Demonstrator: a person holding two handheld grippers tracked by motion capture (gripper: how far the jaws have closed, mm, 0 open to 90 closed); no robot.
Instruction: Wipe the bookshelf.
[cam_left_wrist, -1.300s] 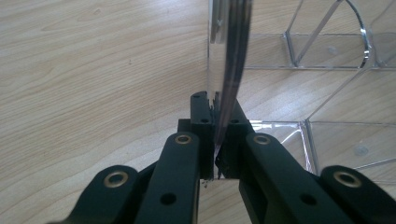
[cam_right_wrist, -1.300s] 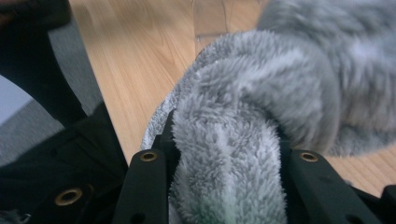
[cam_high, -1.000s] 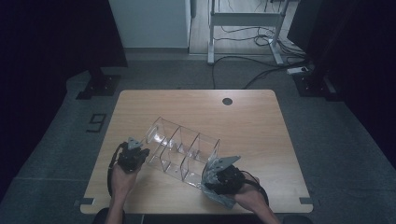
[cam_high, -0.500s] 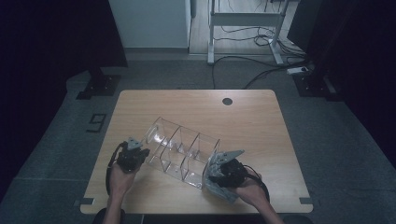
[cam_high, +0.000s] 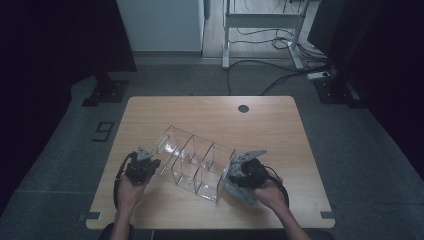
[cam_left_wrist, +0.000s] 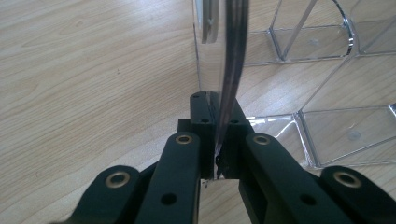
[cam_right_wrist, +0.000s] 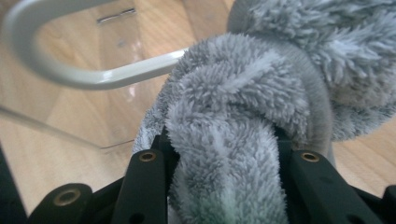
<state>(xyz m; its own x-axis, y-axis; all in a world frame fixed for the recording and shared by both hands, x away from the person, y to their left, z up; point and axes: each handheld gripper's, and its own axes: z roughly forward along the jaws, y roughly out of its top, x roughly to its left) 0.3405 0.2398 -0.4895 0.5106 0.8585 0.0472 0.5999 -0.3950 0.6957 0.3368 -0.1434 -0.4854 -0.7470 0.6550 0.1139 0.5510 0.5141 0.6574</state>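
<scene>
A clear acrylic organizer (cam_high: 192, 162) with several compartments lies slanted across the middle of the wooden table (cam_high: 210, 115). My left gripper (cam_high: 145, 167) is at its near-left end, shut on a thin clear wall (cam_left_wrist: 231, 70) that runs between the jaws. At the organizer's near-right end my right gripper (cam_high: 240, 177) is shut on a grey fluffy cloth (cam_right_wrist: 243, 121), pressed against the clear end wall (cam_right_wrist: 70, 70). In the high view the cloth (cam_high: 235, 187) bulges beside the organizer (cam_left_wrist: 327, 84).
A round dark cable hole (cam_high: 243, 108) sits near the table's far edge. A metal frame (cam_high: 260, 22) and cables lie on the floor beyond. Bare wood lies to the right and at the back.
The right gripper and its cloth have shifted slightly against the organizer's right end. The left gripper has stayed where it was.
</scene>
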